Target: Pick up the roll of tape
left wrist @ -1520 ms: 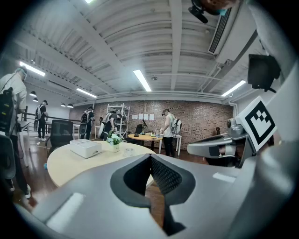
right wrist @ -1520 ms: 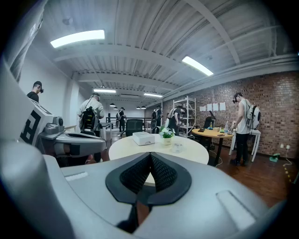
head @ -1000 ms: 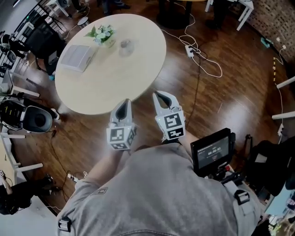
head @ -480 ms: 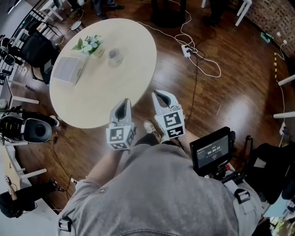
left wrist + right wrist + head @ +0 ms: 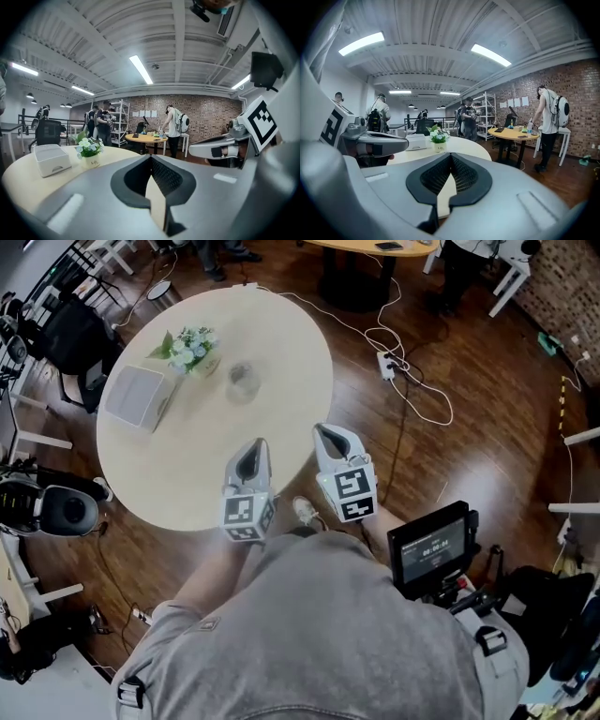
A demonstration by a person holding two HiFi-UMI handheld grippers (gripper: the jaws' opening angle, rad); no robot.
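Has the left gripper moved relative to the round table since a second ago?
Yes. The left gripper has gone forward: its tip was at the near edge of the round table; now it is above the tabletop.

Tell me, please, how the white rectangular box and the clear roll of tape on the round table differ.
The white rectangular box is opaque and flat; the clear roll of tape is round and see-through. The box looks clearly larger than the roll. In the head view, the box lies left of the small pot of white flowers, the roll right of it. Both rest on the pale round table.
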